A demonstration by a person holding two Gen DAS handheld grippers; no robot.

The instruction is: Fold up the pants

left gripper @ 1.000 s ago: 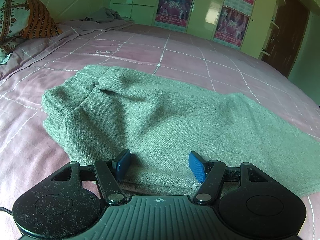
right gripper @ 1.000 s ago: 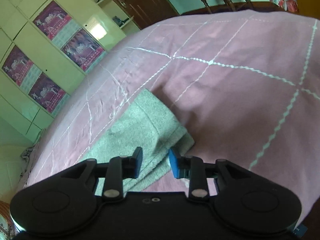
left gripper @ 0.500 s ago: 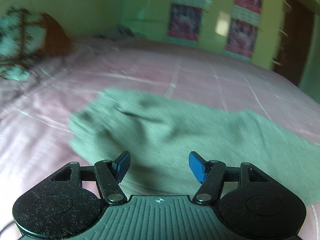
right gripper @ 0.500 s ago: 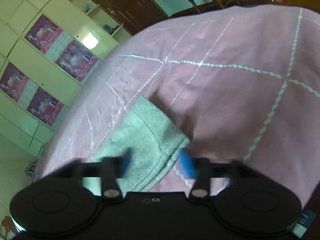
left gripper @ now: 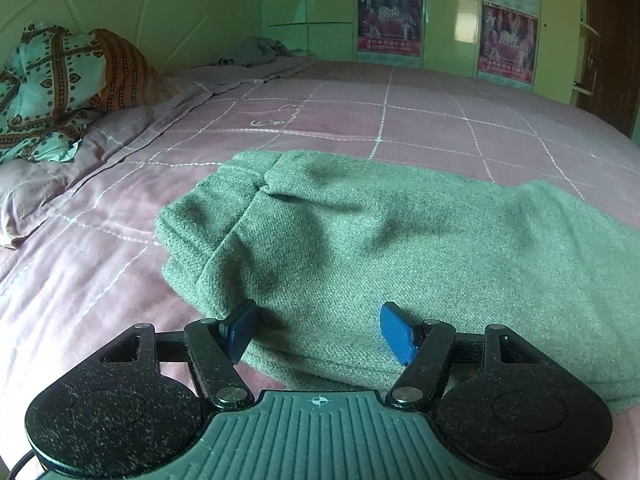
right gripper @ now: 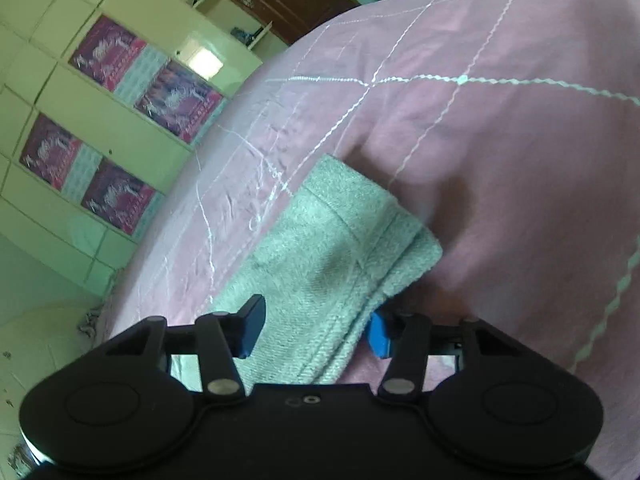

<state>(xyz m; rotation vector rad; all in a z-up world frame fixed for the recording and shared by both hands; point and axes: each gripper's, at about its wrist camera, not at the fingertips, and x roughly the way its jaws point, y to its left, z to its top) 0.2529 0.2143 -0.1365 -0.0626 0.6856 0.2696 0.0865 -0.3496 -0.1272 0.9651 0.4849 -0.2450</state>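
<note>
Grey-green pants [left gripper: 380, 248] lie folded lengthwise on the pink bed sheet [left gripper: 400, 120], waist end to the left. My left gripper [left gripper: 318, 330] is open, fingers spread over the near edge of the pants by the waist, holding nothing. In the right wrist view the leg hems [right gripper: 352, 240] lie stacked on the sheet. My right gripper [right gripper: 316, 330] is open, its fingers on either side of the leg just behind the hems. The cloth is not pinched.
Patterned pillows [left gripper: 60, 84] and a crumpled grey cloth [left gripper: 256, 52] lie at the head of the bed. Cabinets with posters [left gripper: 392, 20] stand beyond the bed. A dark wooden door [left gripper: 608, 40] is at the right.
My right gripper has opened wider and moved forward over the leg hems. My left gripper has shifted left toward the waist end and stayed open.
</note>
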